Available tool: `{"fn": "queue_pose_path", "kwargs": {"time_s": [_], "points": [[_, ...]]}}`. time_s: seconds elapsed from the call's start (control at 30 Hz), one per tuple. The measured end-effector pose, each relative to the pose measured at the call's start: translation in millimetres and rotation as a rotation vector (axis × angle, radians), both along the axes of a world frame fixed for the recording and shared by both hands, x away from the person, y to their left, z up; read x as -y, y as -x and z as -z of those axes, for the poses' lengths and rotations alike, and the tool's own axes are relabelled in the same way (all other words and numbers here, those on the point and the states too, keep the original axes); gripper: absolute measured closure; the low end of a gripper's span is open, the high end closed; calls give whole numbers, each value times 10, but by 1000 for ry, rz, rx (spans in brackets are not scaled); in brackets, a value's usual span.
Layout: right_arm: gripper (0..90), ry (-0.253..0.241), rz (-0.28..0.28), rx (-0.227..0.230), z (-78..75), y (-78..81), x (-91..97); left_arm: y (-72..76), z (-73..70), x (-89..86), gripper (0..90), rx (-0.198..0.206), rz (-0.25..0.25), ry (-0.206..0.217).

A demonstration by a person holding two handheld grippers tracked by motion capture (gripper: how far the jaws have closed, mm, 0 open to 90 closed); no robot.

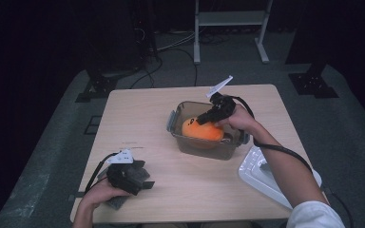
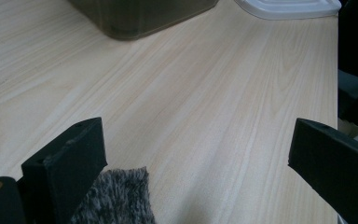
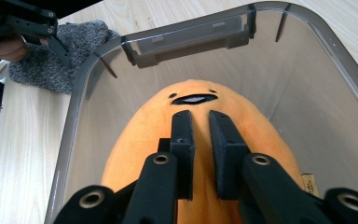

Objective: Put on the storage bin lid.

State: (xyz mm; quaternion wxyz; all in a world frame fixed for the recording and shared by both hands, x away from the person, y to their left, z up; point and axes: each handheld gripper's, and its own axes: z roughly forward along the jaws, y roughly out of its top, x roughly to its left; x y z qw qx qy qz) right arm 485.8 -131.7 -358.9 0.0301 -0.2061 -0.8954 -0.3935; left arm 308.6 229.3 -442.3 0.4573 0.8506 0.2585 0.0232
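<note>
Right gripper [image 3: 201, 122] pinching orange plush toy [image 3: 242, 126] (narrow gap)

The high view looks forward and down on the whole counter [image 1: 185, 190]. Each gripper view sits close and low; all three share the clear container [image 1: 204, 142].

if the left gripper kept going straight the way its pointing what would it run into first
Probably the grey container. The left gripper, jaws open, looks across bare table toward its corner; depth is hard to judge.
</note>
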Motion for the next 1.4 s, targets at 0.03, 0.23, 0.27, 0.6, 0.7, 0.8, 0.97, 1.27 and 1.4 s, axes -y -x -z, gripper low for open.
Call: {"fn": "queue_pose_path", "kwargs": {"time_s": [0.03, 0.23, 0.27, 0.6, 0.7, 0.8, 0.97, 1.27, 1.4], "points": [[794, 2, 0, -1, -1, 0, 0, 1, 0, 1, 31, -1, -1, -1], [792, 6, -1, -1, -8, 5, 2, 1, 0, 6, 31, 0, 1, -1], [791, 7, 0, 0, -8, 6, 2, 1, 0, 6, 31, 0, 2, -2], [783, 13, 2, -4, -11, 12, 4, 1, -1, 5, 32, 1, 3, -2], [782, 14, 0, -2, -15, 13, 7, 1, -2, 4, 31, 1, 3, -2], [777, 16, 4, -6, -24, 17, 15, 2, -2, 7, 31, 2, 3, -3], [779, 21, 5, -9, -26, 26, 30, 2, -2, 10, 31, 2, 4, -4], [783, 27, 4, -8, -17, 27, 40, 2, -1, 10, 31, 2, 4, -5], [788, 32, 4, -10, 0, 30, 31, 2, -2, 9, 31, 3, 4, -4]]}}
